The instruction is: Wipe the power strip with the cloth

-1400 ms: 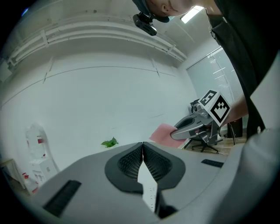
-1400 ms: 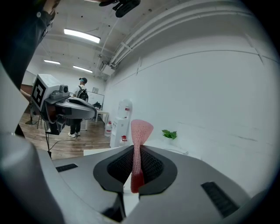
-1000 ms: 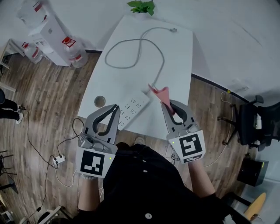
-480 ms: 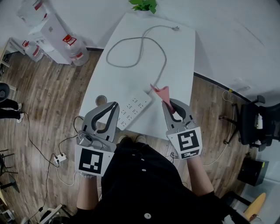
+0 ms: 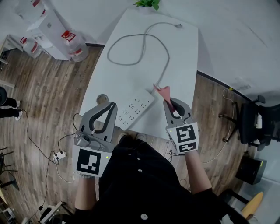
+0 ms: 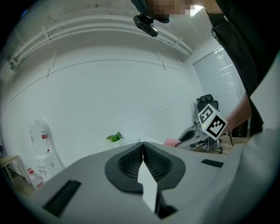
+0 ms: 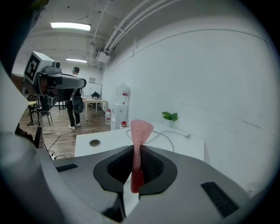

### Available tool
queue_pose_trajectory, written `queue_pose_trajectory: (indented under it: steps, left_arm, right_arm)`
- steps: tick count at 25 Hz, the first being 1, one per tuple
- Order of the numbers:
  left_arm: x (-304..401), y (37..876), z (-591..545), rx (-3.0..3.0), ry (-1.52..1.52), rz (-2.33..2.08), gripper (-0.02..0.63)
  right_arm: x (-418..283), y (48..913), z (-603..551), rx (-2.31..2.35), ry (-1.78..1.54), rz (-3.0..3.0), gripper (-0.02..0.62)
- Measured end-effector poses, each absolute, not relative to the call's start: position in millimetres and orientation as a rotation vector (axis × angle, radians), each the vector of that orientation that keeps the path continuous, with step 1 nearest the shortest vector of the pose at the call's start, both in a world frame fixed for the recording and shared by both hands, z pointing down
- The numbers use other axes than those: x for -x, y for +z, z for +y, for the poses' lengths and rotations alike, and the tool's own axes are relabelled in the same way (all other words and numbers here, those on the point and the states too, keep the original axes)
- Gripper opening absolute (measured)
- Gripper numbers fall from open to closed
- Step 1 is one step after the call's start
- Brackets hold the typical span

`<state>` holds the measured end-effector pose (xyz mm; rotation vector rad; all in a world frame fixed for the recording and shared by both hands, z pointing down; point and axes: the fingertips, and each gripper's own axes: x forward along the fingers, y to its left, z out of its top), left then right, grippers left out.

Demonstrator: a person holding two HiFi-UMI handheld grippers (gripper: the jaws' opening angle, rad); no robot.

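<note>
A white power strip (image 5: 134,107) lies slantwise near the front of the white table (image 5: 183,65), its grey cable (image 5: 164,52) looping to the far end. My right gripper (image 5: 169,102) is shut on a pink cloth (image 5: 164,92), which sticks up between its jaws (image 7: 140,131), just right of the strip's far end. My left gripper (image 5: 113,106) is shut with nothing in it, held at the strip's near left end. In the left gripper view the jaws meet (image 6: 142,146) and the right gripper (image 6: 205,131) shows beyond.
A round cable hole (image 5: 102,99) sits in the table at the left. A green plant (image 5: 148,3) stands at the far end. Water bottles and boxes (image 5: 65,37) are on the floor left, a black chair (image 5: 256,124) right. A person (image 7: 75,98) stands far off.
Both grippers have drawn slightly nearer the table's front edge in view. The cloth stays gripped in the right one. The power strip has not moved.
</note>
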<state>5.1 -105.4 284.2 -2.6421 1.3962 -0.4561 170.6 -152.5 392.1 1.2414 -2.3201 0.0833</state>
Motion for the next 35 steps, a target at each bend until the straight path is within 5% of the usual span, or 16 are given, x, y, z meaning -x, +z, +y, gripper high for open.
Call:
queue_pose_trajectory:
  steps: [35]
  left_arm:
    - [48.2, 310.9, -105.7, 2.612, -0.542, 1.549, 0.015]
  right_arm:
    - [-168.8, 556.5, -172.4, -1.119, 0.421, -2.091, 0.048]
